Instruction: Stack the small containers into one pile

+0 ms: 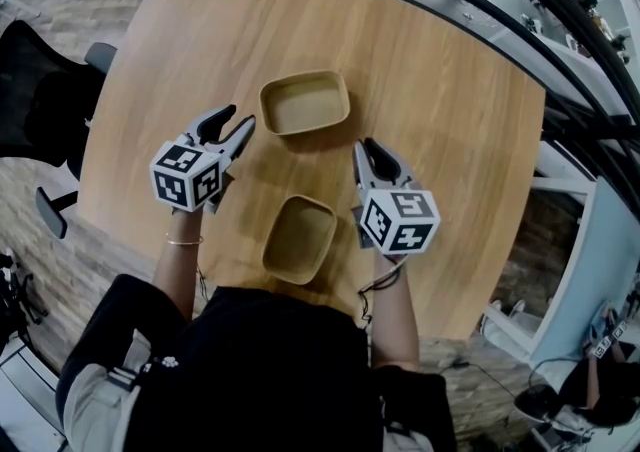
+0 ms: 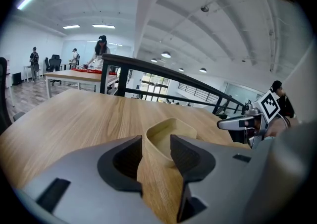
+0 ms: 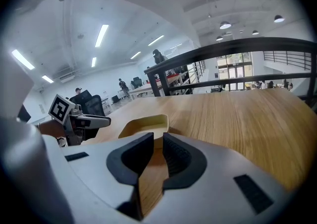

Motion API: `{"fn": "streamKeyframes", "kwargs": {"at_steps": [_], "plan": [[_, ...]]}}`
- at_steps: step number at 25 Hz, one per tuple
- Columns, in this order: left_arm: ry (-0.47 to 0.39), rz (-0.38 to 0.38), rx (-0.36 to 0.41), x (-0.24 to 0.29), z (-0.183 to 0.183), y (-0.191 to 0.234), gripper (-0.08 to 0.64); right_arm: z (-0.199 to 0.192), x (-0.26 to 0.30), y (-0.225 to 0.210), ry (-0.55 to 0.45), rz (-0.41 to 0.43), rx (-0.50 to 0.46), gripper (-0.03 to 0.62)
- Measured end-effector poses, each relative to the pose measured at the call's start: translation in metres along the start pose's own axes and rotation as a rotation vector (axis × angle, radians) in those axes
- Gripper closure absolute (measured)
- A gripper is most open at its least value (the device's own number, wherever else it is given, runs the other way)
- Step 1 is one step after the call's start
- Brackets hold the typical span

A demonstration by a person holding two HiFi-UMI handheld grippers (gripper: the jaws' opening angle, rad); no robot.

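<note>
With the left gripper (image 1: 240,119) spread wide and empty and the right gripper (image 1: 362,147) pinched closed on nothing, one small tub (image 1: 305,103) sits just ahead between them and the other tub (image 1: 298,238) farther back.

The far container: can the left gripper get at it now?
Probably yes. The left gripper points at the far container with open jaws, and only bare table lies between them.

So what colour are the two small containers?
Plain tan, both the far container and the near container; the head view shows it best.
</note>
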State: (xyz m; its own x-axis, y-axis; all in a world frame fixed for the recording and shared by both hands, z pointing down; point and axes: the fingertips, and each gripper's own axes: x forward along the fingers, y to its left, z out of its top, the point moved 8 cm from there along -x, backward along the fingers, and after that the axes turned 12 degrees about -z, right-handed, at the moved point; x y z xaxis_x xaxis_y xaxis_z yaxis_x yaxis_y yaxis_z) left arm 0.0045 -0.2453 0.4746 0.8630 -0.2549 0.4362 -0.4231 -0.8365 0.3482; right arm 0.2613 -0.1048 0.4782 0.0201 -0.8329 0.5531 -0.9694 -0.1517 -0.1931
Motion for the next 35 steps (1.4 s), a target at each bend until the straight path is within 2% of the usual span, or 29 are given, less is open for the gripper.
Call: {"fn": "streamKeyframes", "kwargs": {"at_steps": [5, 8, 12, 16, 35], "plan": [[0.017, -0.014, -0.001, 0.012, -0.002, 0.002, 0.386, -0.003, 0.005, -0.004, 0.004, 0.001, 0.008, 0.544], [0.021, -0.016, 0.000, 0.016, 0.001, 0.006, 0.380, -0.002, 0.009, -0.003, 0.015, 0.005, 0.009, 0.501], [0.032, -0.012, 0.009, 0.021, 0.006, 0.012, 0.374, 0.001, 0.016, -0.003, 0.018, -0.001, 0.026, 0.499], [0.037, -0.014, 0.006, 0.027, 0.009, 0.014, 0.370, 0.002, 0.025, -0.004, 0.030, 0.014, 0.037, 0.465], [0.069, -0.057, -0.029, 0.059, -0.003, 0.024, 0.366, -0.005, 0.066, -0.005, 0.074, 0.050, 0.115, 0.449]]}}
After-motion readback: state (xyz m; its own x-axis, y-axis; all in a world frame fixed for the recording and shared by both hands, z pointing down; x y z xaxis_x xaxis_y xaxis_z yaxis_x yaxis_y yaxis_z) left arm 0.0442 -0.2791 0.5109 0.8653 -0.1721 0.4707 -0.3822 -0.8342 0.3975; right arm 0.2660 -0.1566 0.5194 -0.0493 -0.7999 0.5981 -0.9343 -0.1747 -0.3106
